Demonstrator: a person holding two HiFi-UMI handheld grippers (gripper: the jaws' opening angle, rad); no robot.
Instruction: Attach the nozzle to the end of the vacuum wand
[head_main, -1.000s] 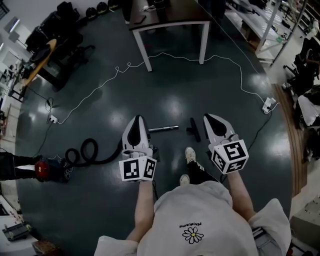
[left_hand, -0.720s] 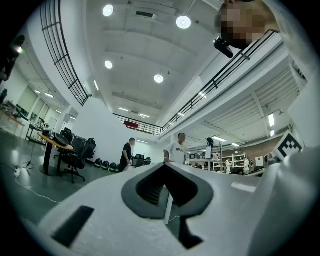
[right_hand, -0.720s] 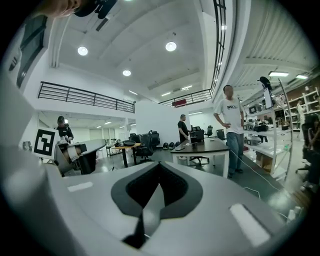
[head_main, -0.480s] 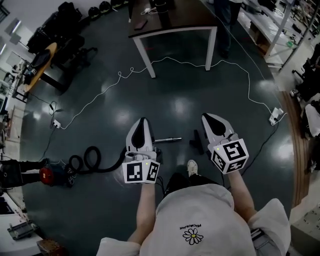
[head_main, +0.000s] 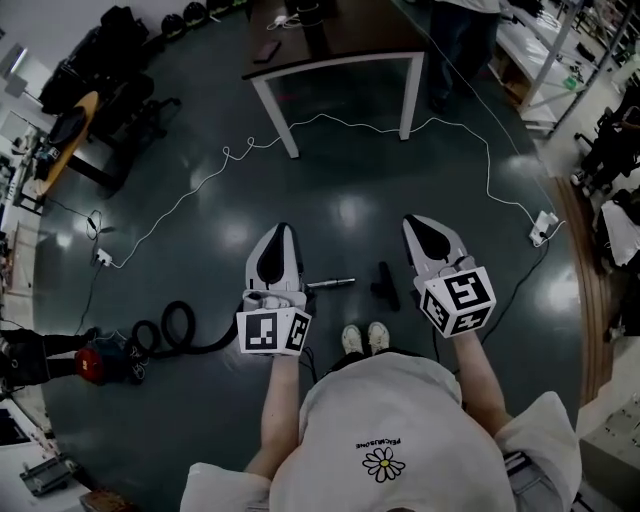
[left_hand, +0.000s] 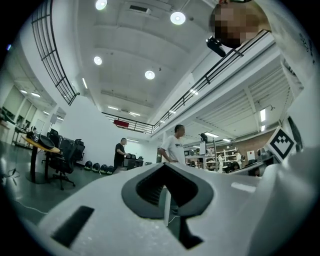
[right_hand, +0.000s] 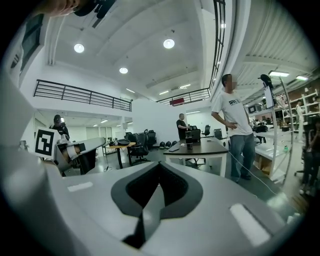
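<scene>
left gripper (head_main: 280, 232): jaws pressed together, empty
right gripper (head_main: 420, 224): same, nothing held
wand (head_main: 332, 284), nozzle (head_main: 386, 285): on floor, apart, untouched
shoes (head_main: 362, 338): stepped up, now together just short of both; grasp likely next

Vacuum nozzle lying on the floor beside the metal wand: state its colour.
The elongated vacuum nozzle is plain black; the head view shows it best.

White T-shirt (head_main: 400, 405) with daisy print, white shoes (head_main: 352, 339)
</scene>
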